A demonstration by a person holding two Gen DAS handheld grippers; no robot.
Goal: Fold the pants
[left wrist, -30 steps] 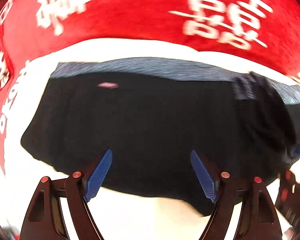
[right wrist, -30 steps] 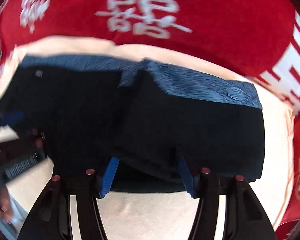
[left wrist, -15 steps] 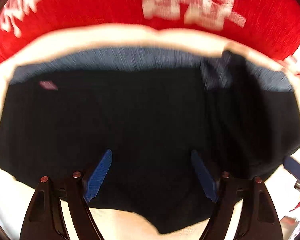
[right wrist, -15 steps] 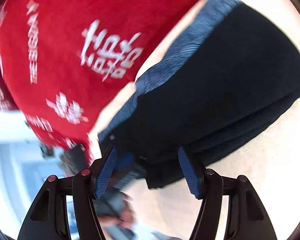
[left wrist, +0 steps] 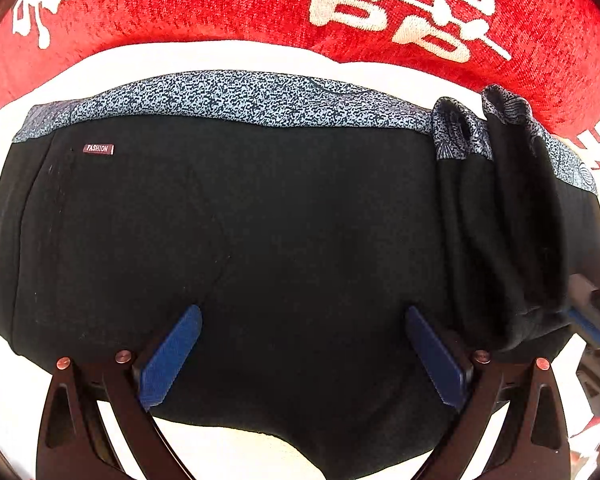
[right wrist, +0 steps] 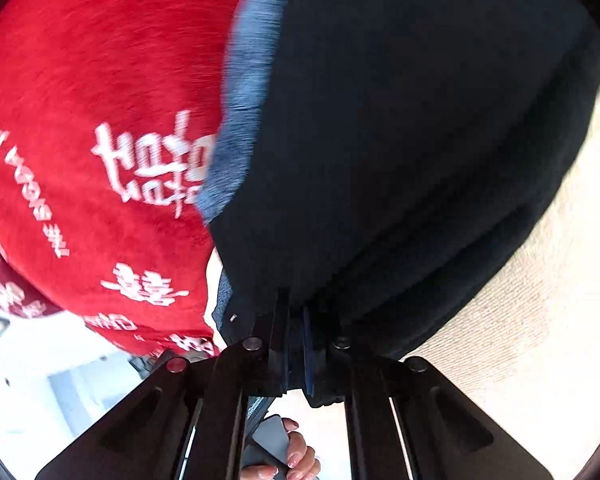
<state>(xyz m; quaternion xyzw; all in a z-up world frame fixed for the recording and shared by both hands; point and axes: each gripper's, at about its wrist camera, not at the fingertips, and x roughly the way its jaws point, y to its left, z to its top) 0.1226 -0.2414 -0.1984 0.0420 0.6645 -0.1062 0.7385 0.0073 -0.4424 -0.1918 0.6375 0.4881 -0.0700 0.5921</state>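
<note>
Black pants [left wrist: 284, 232] with a speckled blue-grey waistband [left wrist: 252, 98] and a small "FASHION" label [left wrist: 98, 149] lie on a cream surface [left wrist: 228, 452]. My left gripper [left wrist: 302, 356] is open, its blue pads [left wrist: 170, 354] over the near edge of the pants, holding nothing. My right gripper [right wrist: 296, 344] is shut on a folded edge of the pants [right wrist: 400, 152], which drape in layers from its pads. A bunched fold [left wrist: 500, 232] runs along the right side in the left wrist view, where the right gripper [left wrist: 592, 320] shows at the edge.
A red blanket with white characters [left wrist: 260, 4] lies behind the pants and also shows in the right wrist view [right wrist: 100, 120]. A hand [right wrist: 296, 456] holding the other gripper's handle shows below my right gripper. Cream surface [right wrist: 520, 300] lies to the right.
My right gripper has closed on the pants' edge and swung round, lifting the cloth. My left gripper stayed open and moved closer over the pants.
</note>
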